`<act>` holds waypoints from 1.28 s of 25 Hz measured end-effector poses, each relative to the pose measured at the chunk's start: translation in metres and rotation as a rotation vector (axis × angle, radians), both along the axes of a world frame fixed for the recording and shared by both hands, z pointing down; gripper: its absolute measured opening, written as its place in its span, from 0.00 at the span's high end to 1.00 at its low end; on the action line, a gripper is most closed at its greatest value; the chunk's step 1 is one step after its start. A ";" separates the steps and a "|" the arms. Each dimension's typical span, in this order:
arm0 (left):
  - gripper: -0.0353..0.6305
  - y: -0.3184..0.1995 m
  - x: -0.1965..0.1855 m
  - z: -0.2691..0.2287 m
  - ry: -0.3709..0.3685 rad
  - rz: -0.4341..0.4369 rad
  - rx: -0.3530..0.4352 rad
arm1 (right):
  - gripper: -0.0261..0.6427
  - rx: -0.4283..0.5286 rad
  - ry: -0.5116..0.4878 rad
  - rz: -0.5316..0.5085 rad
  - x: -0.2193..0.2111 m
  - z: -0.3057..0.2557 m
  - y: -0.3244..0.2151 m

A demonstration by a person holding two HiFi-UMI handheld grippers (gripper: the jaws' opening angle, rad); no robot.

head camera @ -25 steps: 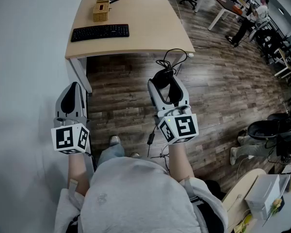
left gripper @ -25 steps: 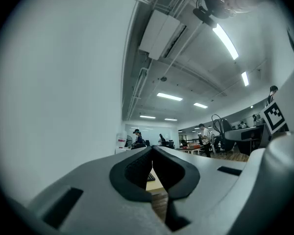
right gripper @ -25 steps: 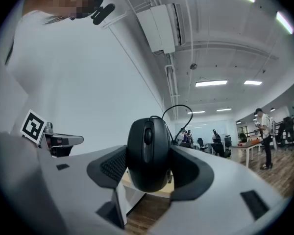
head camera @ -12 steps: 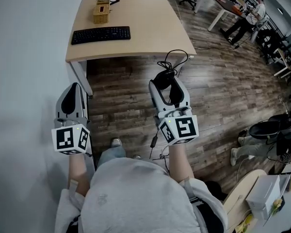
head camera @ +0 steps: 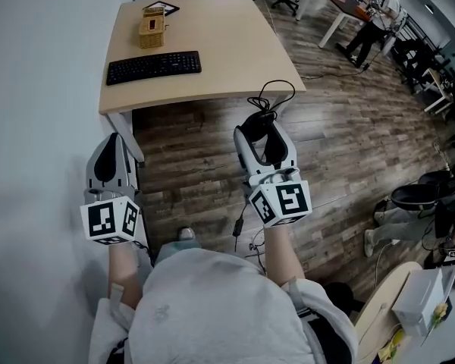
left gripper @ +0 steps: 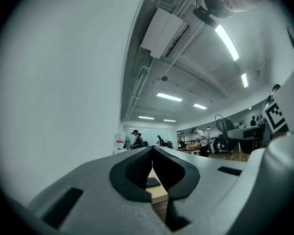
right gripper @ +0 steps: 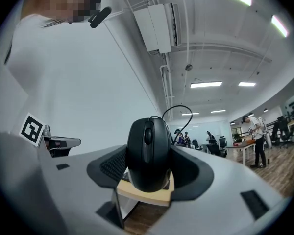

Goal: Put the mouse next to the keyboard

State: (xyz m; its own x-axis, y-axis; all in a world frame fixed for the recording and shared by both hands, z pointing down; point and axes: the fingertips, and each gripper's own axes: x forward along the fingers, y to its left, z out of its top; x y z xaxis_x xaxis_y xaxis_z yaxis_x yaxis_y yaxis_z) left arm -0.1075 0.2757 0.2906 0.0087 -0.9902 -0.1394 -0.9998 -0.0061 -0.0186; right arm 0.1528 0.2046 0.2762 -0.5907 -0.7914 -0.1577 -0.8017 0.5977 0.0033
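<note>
A black wired mouse (right gripper: 148, 153) sits clamped between the pads of my right gripper (head camera: 259, 124), held in the air over the wood floor short of the table; its cable (head camera: 271, 97) loops up past the table's near corner. The black keyboard (head camera: 154, 67) lies on the left part of the light wooden table (head camera: 235, 44), well ahead of both grippers. My left gripper (head camera: 111, 149) hangs near the table's left leg, its jaws shut with nothing between them. Through those jaws a sliver of the keyboard (left gripper: 153, 182) shows.
A small wicker box (head camera: 152, 23) and a dark flat item (head camera: 160, 8) sit at the table's far left. A white wall (head camera: 38, 127) runs along the left. People and desks (head camera: 364, 21) stand in the far right background. A cable (head camera: 239, 218) dangles by my right arm.
The table has shifted slightly nearer and lower in the head view as I step toward it. Both grippers keep their pose, and the mouse stays held.
</note>
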 end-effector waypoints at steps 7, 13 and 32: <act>0.93 -0.044 -0.020 -0.002 0.005 0.050 0.013 | 0.58 0.013 -0.009 0.032 -0.021 -0.002 -0.031; 0.93 -0.068 -0.036 0.000 0.018 0.082 0.006 | 0.58 0.004 -0.017 0.060 -0.034 -0.001 -0.045; 0.93 -0.186 -0.074 0.019 0.041 0.057 -0.016 | 0.58 -0.012 0.001 0.036 -0.072 0.012 -0.172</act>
